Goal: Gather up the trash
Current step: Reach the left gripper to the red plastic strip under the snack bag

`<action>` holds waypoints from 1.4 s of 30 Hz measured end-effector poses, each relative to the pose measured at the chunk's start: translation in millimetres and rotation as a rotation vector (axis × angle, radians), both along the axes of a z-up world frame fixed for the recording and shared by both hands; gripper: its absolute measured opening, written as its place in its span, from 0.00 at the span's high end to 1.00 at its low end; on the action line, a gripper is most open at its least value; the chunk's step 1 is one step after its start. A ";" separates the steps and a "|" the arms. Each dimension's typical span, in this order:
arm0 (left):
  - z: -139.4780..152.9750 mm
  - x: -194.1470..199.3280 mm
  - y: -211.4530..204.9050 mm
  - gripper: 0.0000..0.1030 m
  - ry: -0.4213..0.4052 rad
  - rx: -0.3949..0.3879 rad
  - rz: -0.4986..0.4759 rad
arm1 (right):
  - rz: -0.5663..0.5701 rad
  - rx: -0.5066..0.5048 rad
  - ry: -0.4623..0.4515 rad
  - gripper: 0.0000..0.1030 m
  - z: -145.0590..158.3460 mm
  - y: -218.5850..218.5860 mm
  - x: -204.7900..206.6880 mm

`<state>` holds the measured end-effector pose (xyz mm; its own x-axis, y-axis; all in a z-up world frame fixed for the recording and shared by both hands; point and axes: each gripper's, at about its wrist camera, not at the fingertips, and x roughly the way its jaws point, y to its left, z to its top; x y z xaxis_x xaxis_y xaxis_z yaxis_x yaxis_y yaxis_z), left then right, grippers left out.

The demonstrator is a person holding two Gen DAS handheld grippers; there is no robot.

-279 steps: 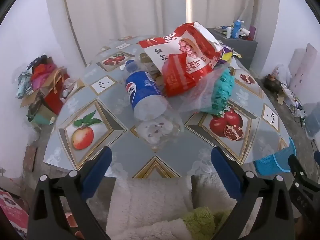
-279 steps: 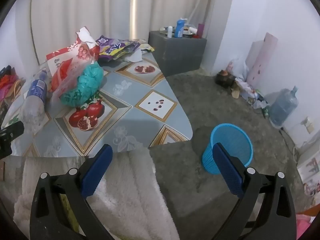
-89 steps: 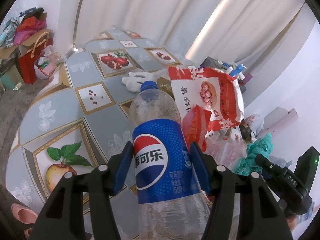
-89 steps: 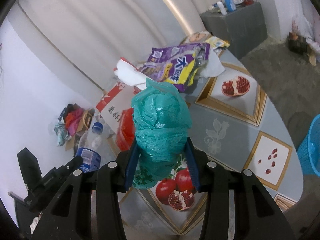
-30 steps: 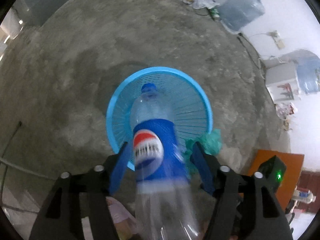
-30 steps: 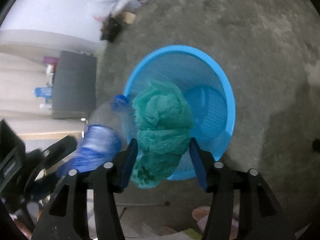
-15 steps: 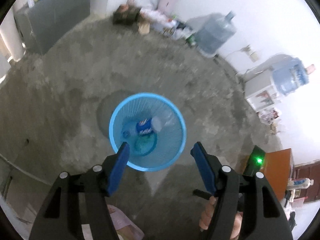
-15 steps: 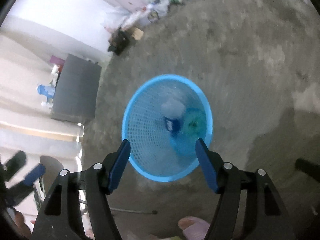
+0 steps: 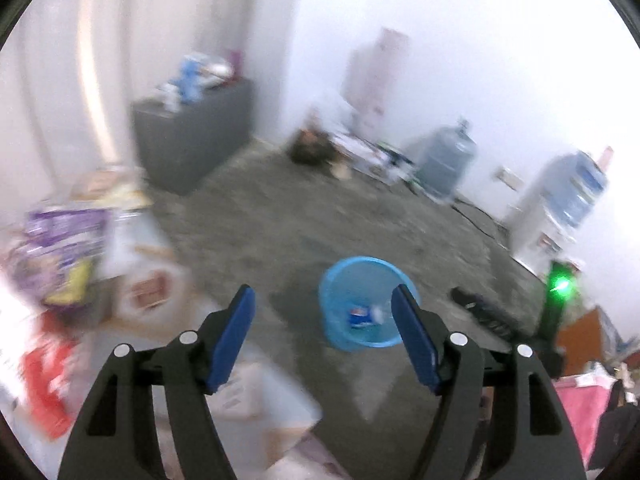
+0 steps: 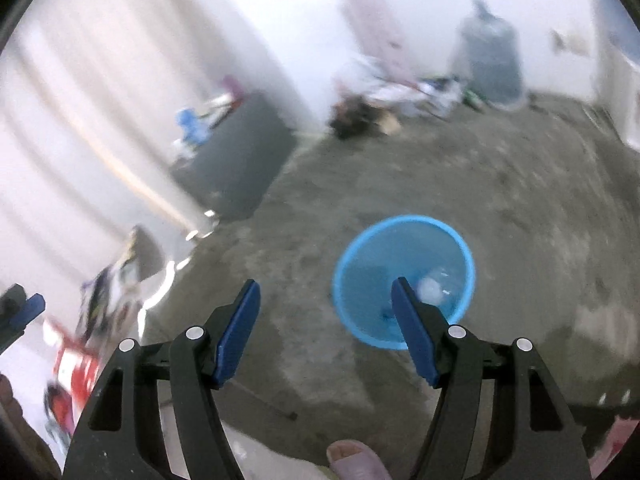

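The blue mesh trash basket [image 9: 365, 280] stands on the grey floor; it also shows in the right wrist view [image 10: 404, 248]. The Pepsi bottle [image 9: 362, 316] lies inside it, seen blurred in the right wrist view [image 10: 430, 288]. My left gripper [image 9: 326, 334] is open and empty, raised away from the basket. My right gripper [image 10: 325, 330] is open and empty too. More trash lies on the table at the left: a purple snack bag [image 9: 60, 236] and a red bag [image 9: 44, 376]. Both views are motion-blurred.
A dark grey cabinet [image 9: 192, 136] with bottles on top stands by the curtain. Large water jugs [image 9: 448, 164] and clutter line the far wall. The table edge [image 9: 256, 396] lies at lower left. A person's toe [image 10: 356, 460] shows at the bottom.
Both grippers have swung up and away from over the basket, toward the table side. The bottle and green bag dropped into the basket a second ago.
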<state>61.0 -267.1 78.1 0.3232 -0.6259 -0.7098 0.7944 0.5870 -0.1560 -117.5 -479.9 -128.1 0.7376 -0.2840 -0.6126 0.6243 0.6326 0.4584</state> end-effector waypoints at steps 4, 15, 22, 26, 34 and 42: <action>-0.8 -2.3 90.2 0.33 -0.071 -0.035 0.167 | 0.136 -0.012 -0.024 0.37 17.6 32.2 23.5; -32.5 5.8 275.1 0.33 -0.056 -0.091 0.604 | 0.517 0.041 -0.023 0.37 40.5 145.8 97.7; -53.9 21.1 302.3 0.33 -0.010 -0.116 0.613 | 0.710 0.150 0.035 0.43 24.7 210.8 138.9; -65.8 36.0 305.9 0.33 0.025 -0.127 0.612 | 0.753 0.211 0.105 0.47 6.7 237.0 164.9; -81.8 76.2 301.3 0.33 0.043 -0.117 0.594 | 0.743 0.251 0.197 0.53 -12.8 262.9 195.3; -104.5 108.1 279.5 0.33 0.087 -0.070 0.561 | 0.718 0.274 0.205 0.56 -21.4 266.3 215.7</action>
<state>169.1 12.4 -26.3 0.5617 -0.4221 -0.7115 0.3470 0.9010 -0.2606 98.2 -213.6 -149.5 0.5482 0.3985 -0.7353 0.1955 0.7938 0.5760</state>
